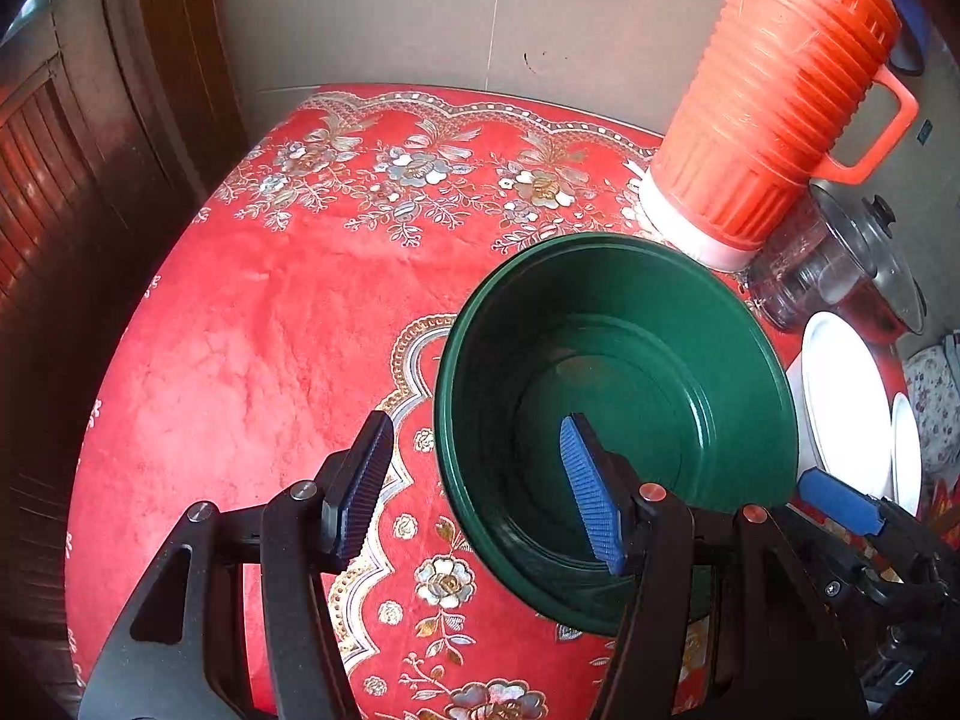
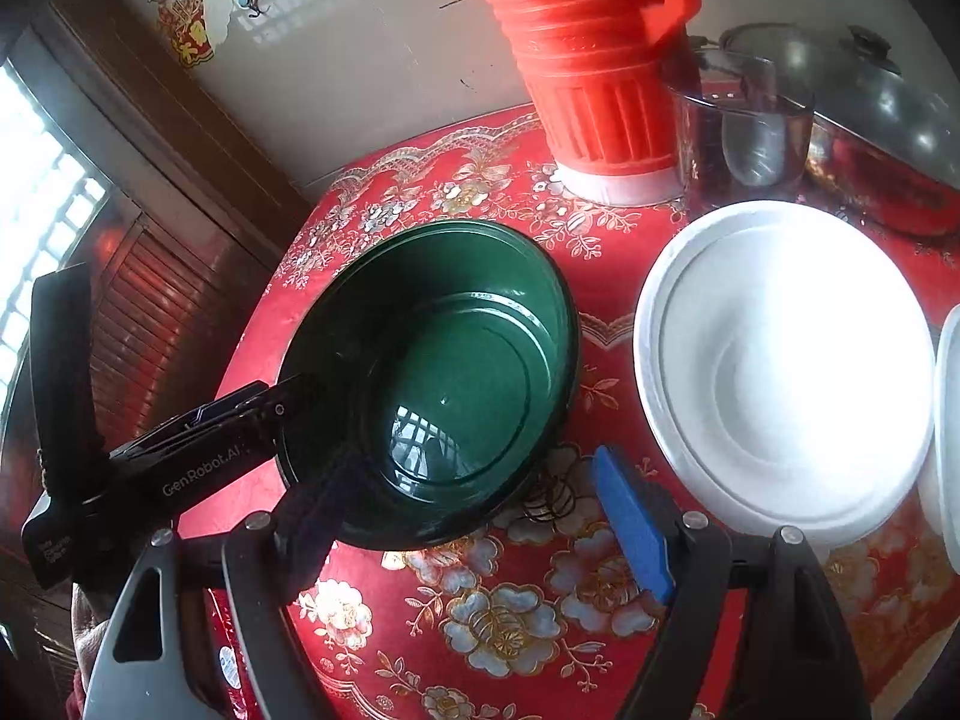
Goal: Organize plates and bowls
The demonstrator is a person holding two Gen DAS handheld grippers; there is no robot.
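A dark green bowl point(image 1: 618, 420) sits on the red flowered tablecloth point(image 1: 270, 330); it also shows in the right wrist view point(image 2: 432, 384). My left gripper point(image 1: 480, 492) is open, its jaws astride the bowl's near-left rim, one finger inside and one outside. My right gripper point(image 2: 468, 534) is open, its jaws astride the bowl's near rim; its left finger is inside the bowl. A stack of white plates point(image 2: 786, 360) lies right of the bowl, and shows in the left wrist view point(image 1: 846, 408). Another white dish edge point(image 2: 951, 432) shows at far right.
A tall orange thermos jug point(image 1: 774, 90) stands behind the bowl, also in the right wrist view point(image 2: 594, 60). A glass jar point(image 2: 744, 126) and a pot with a glass lid point(image 2: 870, 102) stand behind the plates. A wall and a wooden door point(image 1: 72, 180) bound the table's far and left sides.
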